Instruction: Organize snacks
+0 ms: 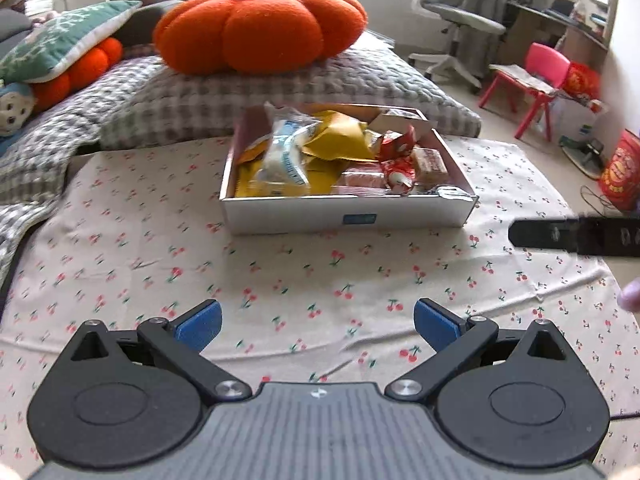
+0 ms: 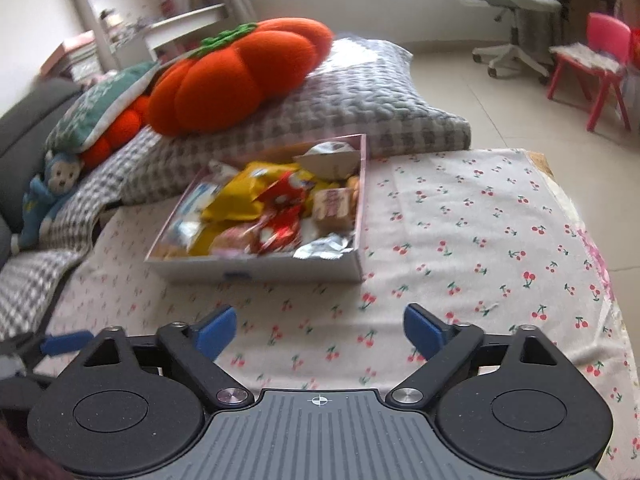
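Observation:
A shallow white box (image 1: 348, 213) (image 2: 264, 270) sits on the cherry-print cloth, filled with several snack packets: yellow bags (image 1: 340, 140) (image 2: 236, 200), red-and-white wrappers (image 1: 398, 172) (image 2: 280, 224), a clear blue-printed pack (image 1: 282, 152) and a silver packet (image 2: 324, 248). My left gripper (image 1: 318, 326) stands open over bare cloth well short of the box, nothing between its blue pads. My right gripper (image 2: 320, 332) is likewise open and empty, nearer than the box and a little to its right. The right gripper's black finger (image 1: 576, 236) shows at the left wrist view's right edge.
An orange pumpkin cushion (image 1: 260, 28) (image 2: 240, 76) lies on a grey checked pillow (image 1: 360, 80) (image 2: 360, 108) right behind the box. A blue plush toy (image 2: 52, 196) lies at left. On the floor at right stand a pink chair (image 1: 536, 80) and an office chair (image 1: 456, 20).

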`<move>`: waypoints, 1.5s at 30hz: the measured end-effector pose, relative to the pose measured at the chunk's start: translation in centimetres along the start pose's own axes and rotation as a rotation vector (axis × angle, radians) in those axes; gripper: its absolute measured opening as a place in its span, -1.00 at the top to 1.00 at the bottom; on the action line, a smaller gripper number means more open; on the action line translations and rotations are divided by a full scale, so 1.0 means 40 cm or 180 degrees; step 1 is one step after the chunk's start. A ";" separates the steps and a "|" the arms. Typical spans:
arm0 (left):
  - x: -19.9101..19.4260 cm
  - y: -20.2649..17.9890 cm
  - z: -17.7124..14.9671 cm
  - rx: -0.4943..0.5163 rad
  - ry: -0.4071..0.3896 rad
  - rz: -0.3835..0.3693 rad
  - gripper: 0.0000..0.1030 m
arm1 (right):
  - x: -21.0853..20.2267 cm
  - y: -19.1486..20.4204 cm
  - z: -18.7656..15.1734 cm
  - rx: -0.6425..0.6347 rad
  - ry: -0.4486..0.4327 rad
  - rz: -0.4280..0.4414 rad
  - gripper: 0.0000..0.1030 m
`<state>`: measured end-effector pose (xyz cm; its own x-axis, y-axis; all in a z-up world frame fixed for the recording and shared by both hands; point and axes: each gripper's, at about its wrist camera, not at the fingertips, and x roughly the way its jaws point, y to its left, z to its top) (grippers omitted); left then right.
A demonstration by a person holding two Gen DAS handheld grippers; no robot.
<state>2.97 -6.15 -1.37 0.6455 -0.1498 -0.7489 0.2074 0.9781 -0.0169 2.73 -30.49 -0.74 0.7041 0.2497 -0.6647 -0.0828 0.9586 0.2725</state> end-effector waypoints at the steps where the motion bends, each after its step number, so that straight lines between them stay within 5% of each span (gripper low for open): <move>1: -0.006 0.000 -0.007 -0.0023 -0.0014 0.0039 -0.99 | -0.007 0.016 -0.011 -0.0073 0.0003 -0.0029 -0.86; 10: -0.044 0.005 -0.051 -0.0064 0.0066 0.0175 -0.99 | -0.024 0.074 -0.096 -0.0350 0.0002 -0.0260 -0.88; 18: -0.058 0.004 -0.055 -0.0153 0.0052 0.0345 -0.99 | -0.028 0.070 -0.084 -0.0263 0.0043 -0.0461 -0.88; 45: -0.065 0.013 -0.046 -0.0303 -0.0051 0.0505 -0.99 | -0.024 0.125 -0.094 -0.0472 0.0097 -0.0380 -0.89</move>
<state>0.03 -5.00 -0.64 0.6763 0.0060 -0.7366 0.0321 0.9988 0.0376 -1.03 -25.44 -1.37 0.6938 0.1349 -0.7075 -0.1046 0.9908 0.0864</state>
